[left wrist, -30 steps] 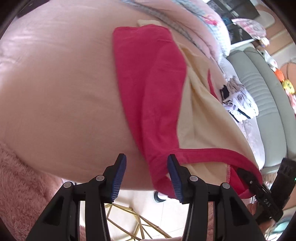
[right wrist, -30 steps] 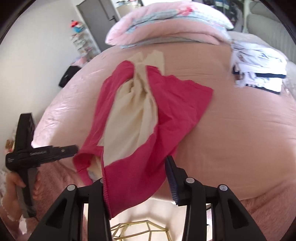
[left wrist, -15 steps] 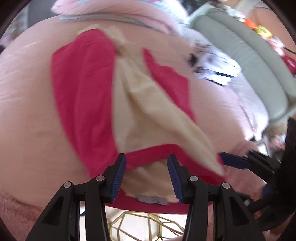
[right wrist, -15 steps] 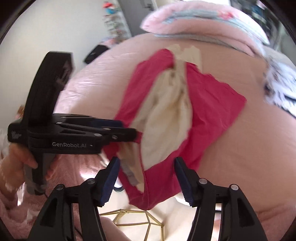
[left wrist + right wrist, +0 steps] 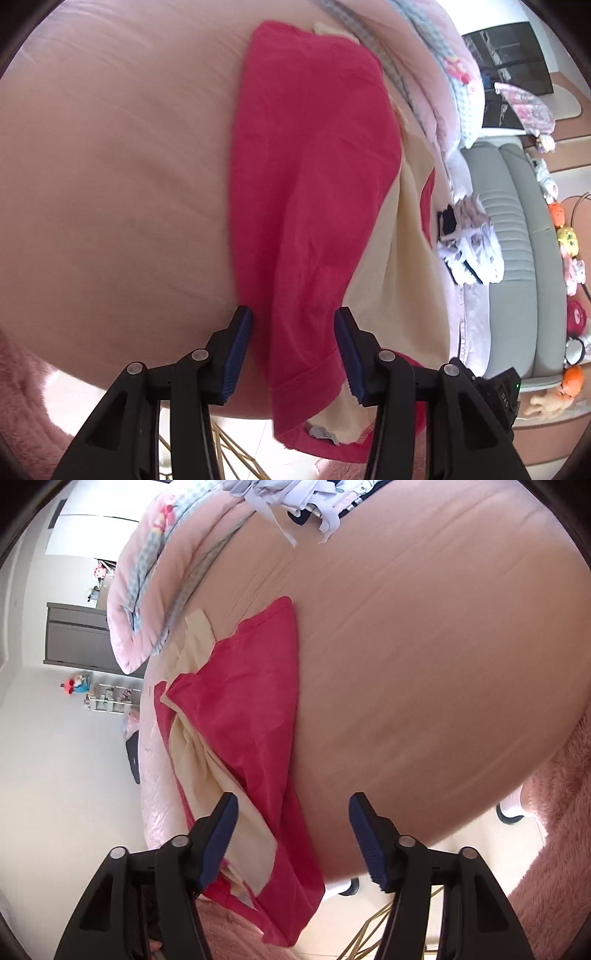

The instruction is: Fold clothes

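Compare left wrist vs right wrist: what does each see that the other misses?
Left wrist only: grey ribbed sofa, a row of plush toys, a small white label at the garment's hem, part of the right gripper.
Right wrist only: dark grey cabinet, white wall, small shelf rack.
Both: red and cream garment on the pink bedsheet, folded pink quilt, black-and-white clothes pile, each view's own gripper open, left gripper straddling red fabric.

We see bright, soft daylight with faint shadows. Fisheye distortion bulges the smooth pink bedspread (image 5: 110, 166), corners vignetted black. Edges slightly blurred.
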`<act>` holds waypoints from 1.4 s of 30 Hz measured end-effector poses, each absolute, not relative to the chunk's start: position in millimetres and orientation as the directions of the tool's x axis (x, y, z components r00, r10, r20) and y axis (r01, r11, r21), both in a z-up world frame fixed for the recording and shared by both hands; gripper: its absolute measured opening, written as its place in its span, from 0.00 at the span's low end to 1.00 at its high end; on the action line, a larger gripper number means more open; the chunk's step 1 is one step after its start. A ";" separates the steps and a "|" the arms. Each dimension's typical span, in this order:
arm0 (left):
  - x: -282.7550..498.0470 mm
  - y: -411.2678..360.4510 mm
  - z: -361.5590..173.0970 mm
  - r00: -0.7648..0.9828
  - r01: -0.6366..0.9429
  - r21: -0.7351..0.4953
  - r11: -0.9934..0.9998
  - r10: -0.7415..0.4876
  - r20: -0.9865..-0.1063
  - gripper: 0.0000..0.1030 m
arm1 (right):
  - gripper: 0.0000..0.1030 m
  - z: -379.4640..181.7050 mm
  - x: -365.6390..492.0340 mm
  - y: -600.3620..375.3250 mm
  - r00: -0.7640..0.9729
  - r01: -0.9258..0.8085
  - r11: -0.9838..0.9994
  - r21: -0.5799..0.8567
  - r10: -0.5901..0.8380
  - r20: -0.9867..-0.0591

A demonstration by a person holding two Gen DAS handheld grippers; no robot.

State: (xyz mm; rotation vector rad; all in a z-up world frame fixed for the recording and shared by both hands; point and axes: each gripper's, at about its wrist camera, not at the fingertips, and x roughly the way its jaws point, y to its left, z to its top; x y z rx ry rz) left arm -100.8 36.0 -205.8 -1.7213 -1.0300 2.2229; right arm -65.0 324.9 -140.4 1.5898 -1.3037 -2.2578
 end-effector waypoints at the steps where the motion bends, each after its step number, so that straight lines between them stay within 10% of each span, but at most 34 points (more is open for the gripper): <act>1: -100.1 37.3 -205.3 -0.328 0.280 -0.569 -0.773 0.480 -0.814 0.38 | 0.67 -144.7 -69.7 316.9 -0.407 -0.362 -0.673 0.645 -0.509 -0.759; 4: -92.2 44.6 -198.9 -0.332 0.233 -0.523 -0.820 0.438 -0.835 0.16 | 0.67 -154.0 -69.4 292.8 -0.319 -0.301 -0.734 0.610 -0.525 -0.789; 12: -78.7 47.2 -197.7 -0.272 0.204 -0.467 -0.860 0.409 -0.871 0.13 | 0.45 -148.0 -53.2 239.5 -0.188 -0.080 -0.818 0.570 -0.549 -0.814; 17: -83.9 43.2 -183.6 -0.302 0.199 -0.469 -0.861 0.401 -0.865 0.12 | 0.45 -113.5 -45.6 229.6 -0.287 0.029 -0.974 0.227 -0.225 -0.931; 27: -105.3 30.0 -205.2 -0.384 0.320 -0.658 -0.682 0.542 -0.747 0.19 | 0.48 -144.9 -59.2 257.5 -0.311 -0.251 -0.731 0.635 -0.560 -0.768; 33: -125.1 -0.4 -194.1 -0.481 0.356 -0.652 -0.670 0.466 -0.742 0.43 | 0.48 -133.0 -79.4 274.2 -0.431 -0.301 -0.710 0.636 -0.494 -0.755; 40: -181.7 -24.5 -204.0 -0.507 0.342 -0.659 -0.670 0.459 -0.729 0.44 | 0.48 -161.7 -132.3 290.3 -0.428 -0.306 -0.654 0.692 -0.555 -0.713; 42: -198.3 -25.4 -209.8 -0.512 0.338 -0.655 -0.676 0.452 -0.730 0.44 | 0.15 -171.4 -149.8 283.6 -0.416 -0.299 -0.652 0.697 -0.569 -0.710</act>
